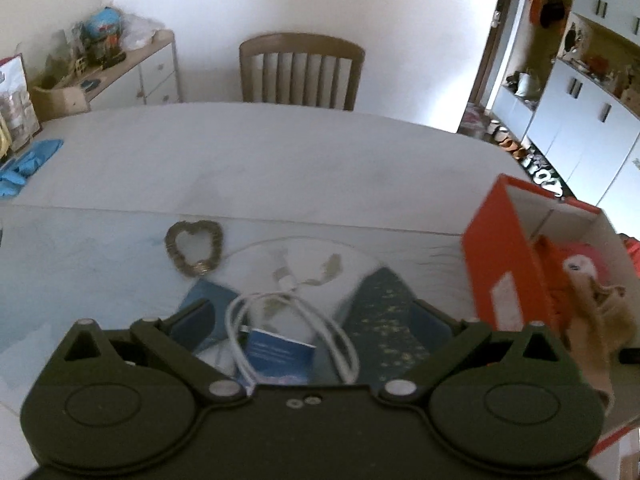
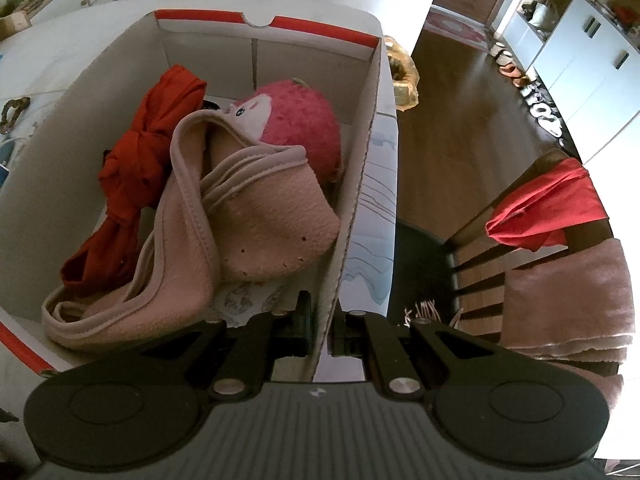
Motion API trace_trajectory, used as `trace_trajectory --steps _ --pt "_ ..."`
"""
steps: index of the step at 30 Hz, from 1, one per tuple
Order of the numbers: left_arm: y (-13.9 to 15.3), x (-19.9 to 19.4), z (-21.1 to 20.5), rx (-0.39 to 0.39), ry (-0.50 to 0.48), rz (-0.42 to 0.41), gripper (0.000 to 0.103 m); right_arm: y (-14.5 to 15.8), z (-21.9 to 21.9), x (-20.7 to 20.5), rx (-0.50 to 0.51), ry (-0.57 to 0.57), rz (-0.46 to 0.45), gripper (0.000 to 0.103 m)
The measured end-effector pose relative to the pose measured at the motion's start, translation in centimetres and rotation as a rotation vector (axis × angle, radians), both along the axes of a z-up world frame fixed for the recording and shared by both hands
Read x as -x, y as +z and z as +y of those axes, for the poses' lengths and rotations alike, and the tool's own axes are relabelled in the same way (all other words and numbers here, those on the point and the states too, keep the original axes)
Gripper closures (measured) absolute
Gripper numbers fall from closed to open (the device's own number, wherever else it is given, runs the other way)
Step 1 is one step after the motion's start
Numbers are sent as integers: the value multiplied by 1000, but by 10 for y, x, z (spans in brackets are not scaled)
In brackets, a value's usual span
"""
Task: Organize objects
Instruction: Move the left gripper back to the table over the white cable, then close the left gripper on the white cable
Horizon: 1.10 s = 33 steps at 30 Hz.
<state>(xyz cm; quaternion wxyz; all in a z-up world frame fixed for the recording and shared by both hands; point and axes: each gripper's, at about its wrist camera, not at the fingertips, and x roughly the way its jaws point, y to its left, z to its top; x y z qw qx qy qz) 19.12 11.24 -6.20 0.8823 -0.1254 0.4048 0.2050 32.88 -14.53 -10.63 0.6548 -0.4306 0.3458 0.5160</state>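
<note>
left gripper [image 1: 298, 300]: jaws spread, low over white cable [image 1: 288, 320] and blue card [image 1: 280, 354] on table [image 1: 280, 152] | wicker heart [image 1: 195, 250]: just beyond, left | right gripper [image 2: 320, 320]: jaws pinching right wall of box [image 2: 352, 200] | box contents: pink plush [image 2: 296, 120], beige fleece [image 2: 240, 220], red cloth [image 2: 136, 160]
</note>
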Motion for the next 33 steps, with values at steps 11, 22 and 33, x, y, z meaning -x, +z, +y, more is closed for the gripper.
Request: trace_trajectory --steps 11,22,33 --pt "-29 -10 41 52 -3 74 1 -1 3 2 7 -9 -8 96" --pt "-53 -22 61 50 61 148 18 -1 4 4 11 -5 -13 96" --pt "-58 -24 66 98 51 142 73 -1 4 5 11 -3 -14 96"
